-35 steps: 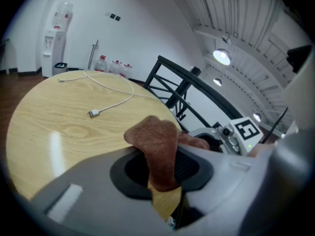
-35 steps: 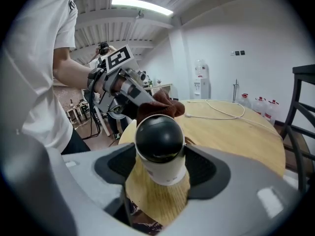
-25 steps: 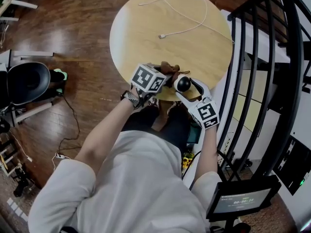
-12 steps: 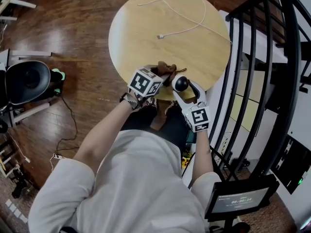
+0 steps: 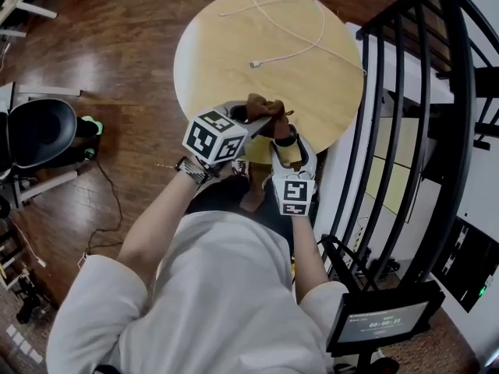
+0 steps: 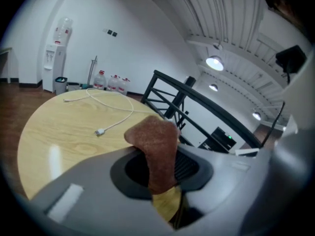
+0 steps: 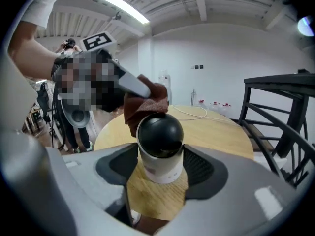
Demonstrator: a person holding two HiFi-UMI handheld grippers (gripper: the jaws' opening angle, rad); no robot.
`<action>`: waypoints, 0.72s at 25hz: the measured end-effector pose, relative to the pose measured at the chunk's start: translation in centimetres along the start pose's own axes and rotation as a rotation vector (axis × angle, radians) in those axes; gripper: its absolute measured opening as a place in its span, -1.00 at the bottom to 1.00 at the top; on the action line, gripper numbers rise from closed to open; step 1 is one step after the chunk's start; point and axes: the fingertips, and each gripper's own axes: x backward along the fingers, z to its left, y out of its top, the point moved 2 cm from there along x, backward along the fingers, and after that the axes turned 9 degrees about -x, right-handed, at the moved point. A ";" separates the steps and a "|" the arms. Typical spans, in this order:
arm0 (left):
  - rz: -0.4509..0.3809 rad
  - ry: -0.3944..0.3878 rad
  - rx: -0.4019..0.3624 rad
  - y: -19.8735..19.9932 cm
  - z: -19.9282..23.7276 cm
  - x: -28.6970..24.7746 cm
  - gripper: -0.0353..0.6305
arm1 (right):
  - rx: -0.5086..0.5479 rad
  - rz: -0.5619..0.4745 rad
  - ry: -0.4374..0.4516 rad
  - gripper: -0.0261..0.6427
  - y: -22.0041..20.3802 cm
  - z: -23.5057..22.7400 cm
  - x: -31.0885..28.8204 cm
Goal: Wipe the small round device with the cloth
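Observation:
The small round device (image 7: 158, 134), a white body with a black dome, stands between the jaws of my right gripper (image 7: 161, 168), whose pads touch both its sides just above the table's near edge. My left gripper (image 6: 160, 173) is shut on a brown cloth (image 6: 155, 141). In the right gripper view the cloth (image 7: 142, 102) presses on the dome's upper left. In the head view the left gripper (image 5: 253, 118) holds the cloth (image 5: 265, 106) over the right gripper (image 5: 285, 137), and the device is mostly hidden there.
A round wooden table (image 5: 234, 45) carries a white charging cable (image 5: 300, 29) at its far side. A black stair railing (image 5: 405, 92) runs close on the right. A dark office chair (image 5: 39, 131) stands left on the wood floor, and a monitor (image 5: 382, 322) is at the lower right.
Both grippers shifted left and slightly toward me. The right gripper turned more upright under the cloth, so the black dome, plainly seen before, is now covered in the head view.

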 end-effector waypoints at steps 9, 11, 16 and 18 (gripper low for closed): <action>0.053 -0.077 -0.137 1.4 -3.7 -1.0 -0.59 | 0.186 0.057 0.241 0.01 -0.7 -1.6 0.6; 0.090 -0.053 -0.194 0.6 -3.9 -1.5 -0.59 | 0.199 0.086 0.297 0.02 -0.5 -1.4 -0.2; 0.129 -0.030 -0.257 0.0 -4.7 -1.9 -0.59 | 0.213 0.127 0.340 0.02 -0.5 -0.8 -1.0; 0.149 0.001 -0.272 0.0 -4.3 -2.0 -0.59 | 0.189 0.110 0.324 0.02 -0.4 -0.8 -0.9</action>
